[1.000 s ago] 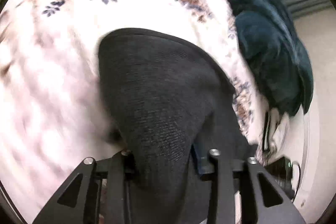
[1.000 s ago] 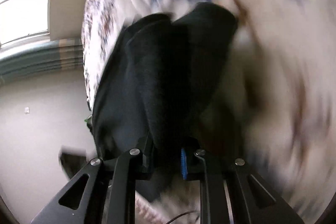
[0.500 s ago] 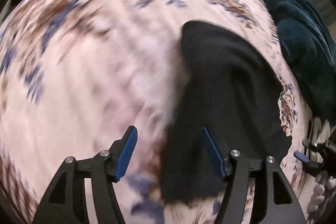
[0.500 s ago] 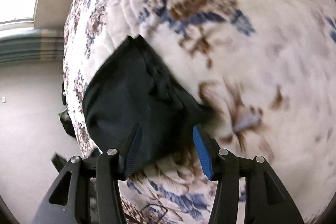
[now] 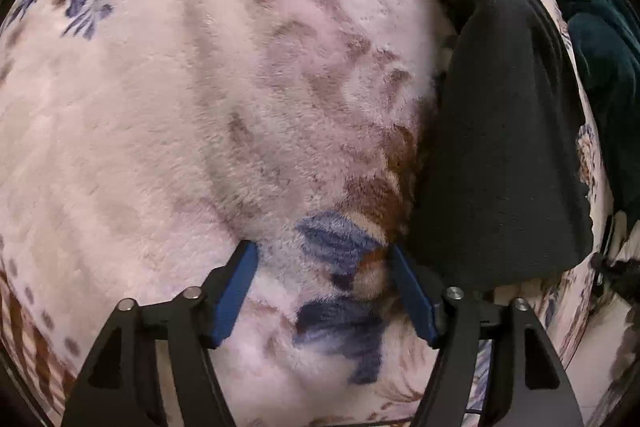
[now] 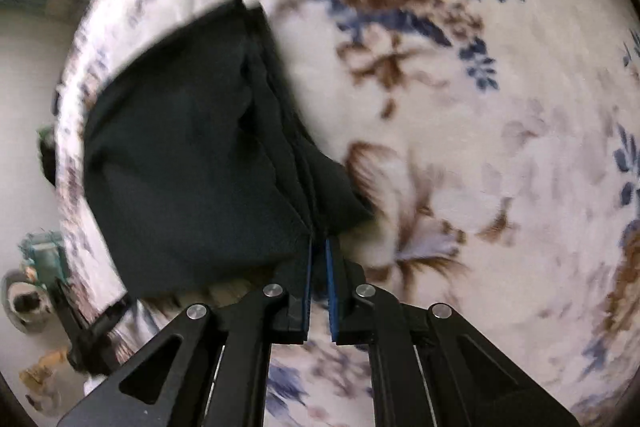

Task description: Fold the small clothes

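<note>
The folded black knit garment [image 6: 188, 163] lies near the edge of the cream floral plush blanket [image 5: 200, 115], its layered corner nipped between the right gripper [image 6: 319, 247], whose jaws have just been closing onto it. The left gripper [image 5: 322, 263] hangs beside the garment, jaws spread and just been widening, nothing between them. Broad bare blanket stretches away; a dark teal cloth [image 5: 600, 67] lies beyond.
</note>
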Available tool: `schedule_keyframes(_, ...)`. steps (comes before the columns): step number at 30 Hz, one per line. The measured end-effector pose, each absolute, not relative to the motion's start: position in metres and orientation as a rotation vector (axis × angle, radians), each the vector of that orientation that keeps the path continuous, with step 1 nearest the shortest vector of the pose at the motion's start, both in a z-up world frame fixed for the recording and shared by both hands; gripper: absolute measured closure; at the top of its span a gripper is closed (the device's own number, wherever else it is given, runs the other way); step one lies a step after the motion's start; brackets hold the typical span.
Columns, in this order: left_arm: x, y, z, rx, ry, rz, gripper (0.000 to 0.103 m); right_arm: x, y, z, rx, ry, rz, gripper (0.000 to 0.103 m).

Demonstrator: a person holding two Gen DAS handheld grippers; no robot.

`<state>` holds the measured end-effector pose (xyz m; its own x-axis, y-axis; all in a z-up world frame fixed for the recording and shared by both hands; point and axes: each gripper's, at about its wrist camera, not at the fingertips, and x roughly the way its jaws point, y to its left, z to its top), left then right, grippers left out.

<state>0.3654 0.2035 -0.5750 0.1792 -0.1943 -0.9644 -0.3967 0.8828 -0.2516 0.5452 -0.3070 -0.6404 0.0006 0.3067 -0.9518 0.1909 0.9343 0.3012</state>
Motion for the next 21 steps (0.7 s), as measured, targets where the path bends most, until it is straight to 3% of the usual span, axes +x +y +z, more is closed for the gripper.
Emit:
schedule_keyframes(2, 0.371, 0.200, -0.578, -0.510, 1.408, 0.153, 0.029, 0.555, -0.309, -0.634, 0.383, 1.596, 0.082, 0.095)
schedule_keyframes(4, 0.374, 0.199, -0.581, -0.514, 1.405, 0.150, 0.026, 0.574, -0.313, -0.617, 0.431, 1.538, 0.090, 0.085)
schedule_keyframes(6, 0.374, 0.199, -0.583, -0.524, 1.398, 0.150, 0.024, 0.596, -0.314, -0.607, 0.489, 1.475, 0.123, 0.043)
schedule_keyframes(7, 0.375, 0.199, -0.583, -0.524, 1.396, 0.150, 0.024, 0.613, -0.311, -0.605, 0.498, 1.444, 0.147, 0.038)
schedule_keyframes(14, 0.376, 0.203, -0.584, -0.525, 1.407, 0.143, 0.023, 0.713, -0.256, -0.643, 0.286, 1.418, 0.232, 0.038)
schedule_keyframes(16, 0.376, 0.203, -0.584, -0.528, 1.402, 0.141, 0.023, 0.730, -0.245, -0.652, 0.258, 1.408, 0.260, 0.042)
schedule_keyframes(18, 0.376, 0.204, -0.584, -0.528, 1.400, 0.139, 0.023, 0.735, -0.237, -0.654, 0.228, 1.384, 0.254, 0.101)
schedule_keyframes(21, 0.374, 0.204, -0.584, -0.527, 1.398, 0.138, 0.022, 0.733, -0.230, -0.645, 0.202, 1.323, 0.237, 0.101)
